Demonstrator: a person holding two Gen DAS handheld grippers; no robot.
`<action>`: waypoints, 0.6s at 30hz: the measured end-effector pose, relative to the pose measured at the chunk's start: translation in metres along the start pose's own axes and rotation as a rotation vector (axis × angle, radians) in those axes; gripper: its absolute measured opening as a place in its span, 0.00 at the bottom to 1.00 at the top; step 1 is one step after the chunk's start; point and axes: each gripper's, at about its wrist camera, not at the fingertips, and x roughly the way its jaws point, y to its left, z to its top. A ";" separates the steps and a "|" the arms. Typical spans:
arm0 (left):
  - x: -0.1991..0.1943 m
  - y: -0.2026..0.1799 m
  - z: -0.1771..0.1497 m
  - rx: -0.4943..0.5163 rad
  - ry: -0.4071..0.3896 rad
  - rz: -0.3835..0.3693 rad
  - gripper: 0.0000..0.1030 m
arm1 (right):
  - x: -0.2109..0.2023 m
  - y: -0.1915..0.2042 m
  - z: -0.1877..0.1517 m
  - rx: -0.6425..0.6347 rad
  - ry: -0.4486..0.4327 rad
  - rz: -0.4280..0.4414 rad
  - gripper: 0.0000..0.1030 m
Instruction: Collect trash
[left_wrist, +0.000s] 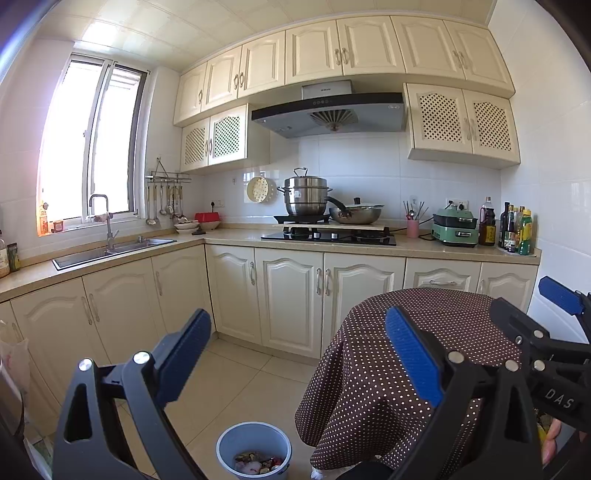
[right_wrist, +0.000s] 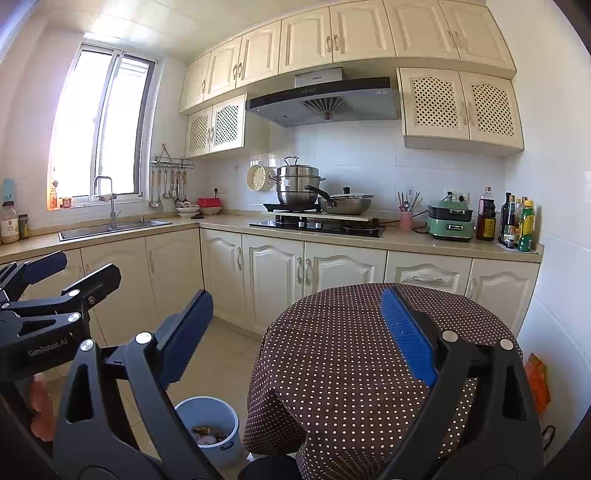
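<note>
A light blue trash bin stands on the tiled floor just left of a round table, with mixed scraps inside it. The table wears a brown polka-dot cloth, and I see nothing lying on its top. My left gripper is open and empty, held above the floor between bin and table. My right gripper is open and empty too, over the table's left edge. Each one shows in the other's view: the right gripper at the far right, the left gripper at the far left.
Cream cabinets run in an L behind, with a sink, a stove with pots and bottles on the counter. An orange packet sits by the wall right of the table. A plastic bag hangs at the left.
</note>
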 end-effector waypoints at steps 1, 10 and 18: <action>0.000 0.000 0.000 0.000 0.000 -0.001 0.91 | 0.000 0.000 0.000 0.000 0.001 0.000 0.88; 0.001 0.000 -0.001 -0.001 0.003 -0.004 0.91 | 0.001 -0.001 0.000 -0.001 0.002 0.002 0.88; 0.001 0.000 -0.002 -0.001 0.008 -0.006 0.91 | 0.002 -0.003 -0.003 -0.002 0.007 0.004 0.89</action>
